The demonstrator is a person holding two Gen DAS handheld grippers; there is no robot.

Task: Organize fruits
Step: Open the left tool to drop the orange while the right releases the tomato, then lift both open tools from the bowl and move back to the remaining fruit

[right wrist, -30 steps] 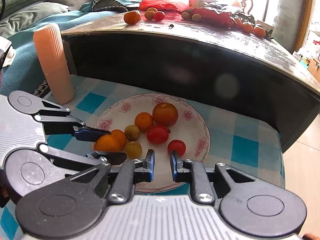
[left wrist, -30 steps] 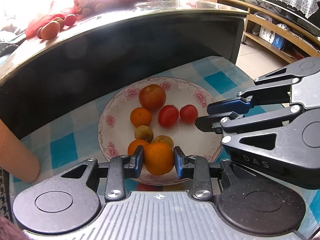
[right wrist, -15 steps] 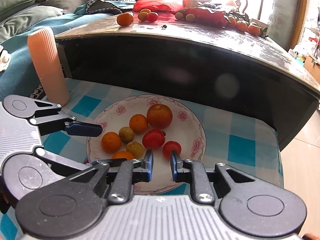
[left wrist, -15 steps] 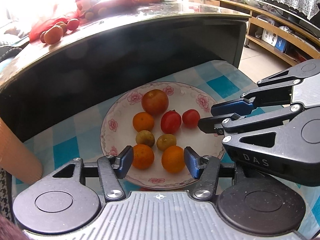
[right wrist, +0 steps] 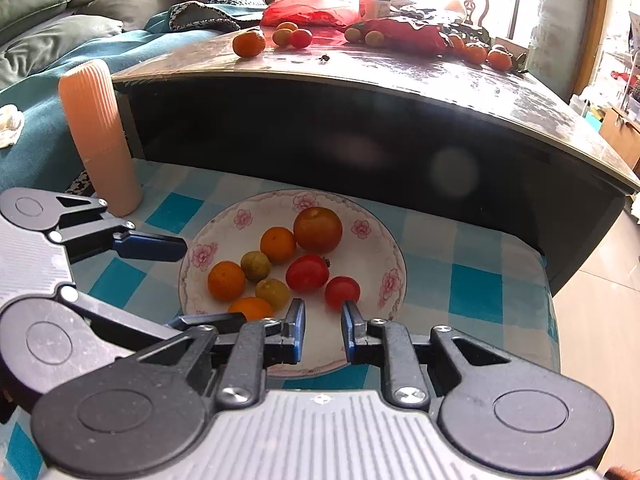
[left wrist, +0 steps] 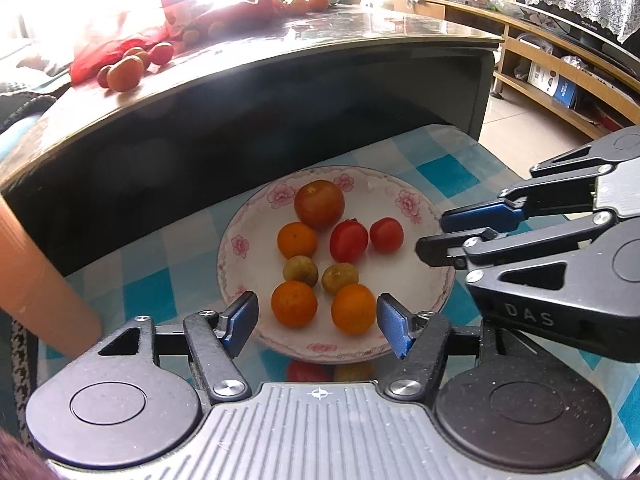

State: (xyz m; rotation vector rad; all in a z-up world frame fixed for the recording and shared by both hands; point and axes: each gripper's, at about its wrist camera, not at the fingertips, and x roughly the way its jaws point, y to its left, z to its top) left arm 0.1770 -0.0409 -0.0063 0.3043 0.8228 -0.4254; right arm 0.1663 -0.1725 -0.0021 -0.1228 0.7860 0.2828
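A white flowered plate [left wrist: 256, 264] [right wrist: 372, 256] on a blue checked cloth holds a large brownish tomato [left wrist: 319, 205], two red tomatoes [left wrist: 349, 241], two small greenish fruits and three oranges. My left gripper [left wrist: 316, 324] hovers at the plate's near rim. Its jaws are opening, and two oranges [left wrist: 353, 308] [left wrist: 294, 304] lie between them untouched by the pads. My right gripper [right wrist: 323, 326] is shut on nothing, low over the plate's front beside a red tomato [right wrist: 342, 291]. From the left wrist the right gripper [left wrist: 430, 236] shows at the plate's right edge. The left gripper [right wrist: 213, 282] stands at the plate's left.
A dark table with a glossy top [right wrist: 400, 80] rises right behind the plate, with loose fruit [right wrist: 249, 43] and a red bag on it. A peach ribbed cylinder [right wrist: 100, 136] stands left of the plate. Wooden shelving [left wrist: 560, 80] lies to the right, a sofa [right wrist: 60, 32] to the left.
The left jaws have spread and let go of the orange, which now lies on the plate beside another orange. The right gripper has stayed shut and almost still.
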